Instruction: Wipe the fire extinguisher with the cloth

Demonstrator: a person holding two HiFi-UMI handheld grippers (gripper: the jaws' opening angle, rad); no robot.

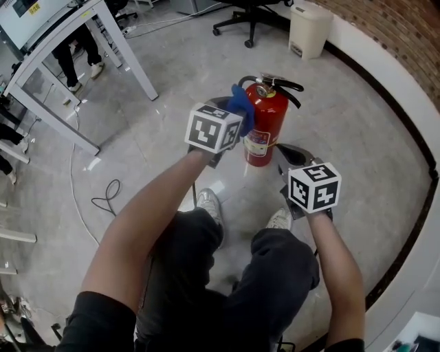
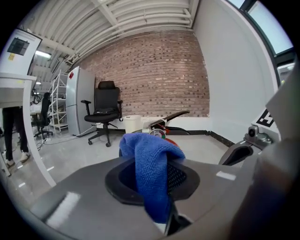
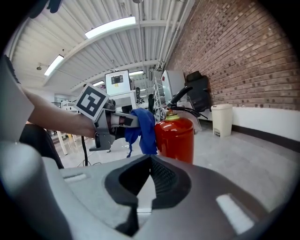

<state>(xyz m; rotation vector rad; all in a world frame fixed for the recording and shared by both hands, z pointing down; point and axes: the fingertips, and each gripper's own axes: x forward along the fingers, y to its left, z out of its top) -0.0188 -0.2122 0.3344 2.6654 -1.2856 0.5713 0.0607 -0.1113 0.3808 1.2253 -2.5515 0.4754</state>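
Clamping the blue cloth (image 1: 242,108), the left gripper (image 1: 230,113) hovers at the fire extinguisher's (image 1: 267,127) ten o'clock.
Right gripper (image 1: 291,155), jaws together and empty, sits at four; bin (image 1: 309,29) and chair (image 1: 251,12) stand beyond, at twelve.

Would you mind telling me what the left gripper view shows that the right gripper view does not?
Only the left gripper view: the blue cloth close up, clamped in the left gripper and hiding most of the fire extinguisher behind it. Only the right gripper view: the left gripper from outside with its marker cube, the extinguisher's whole red body, and the right gripper with its jaws closed on nothing. Both: the cloth, the extinguisher, the brick wall and the white bin.
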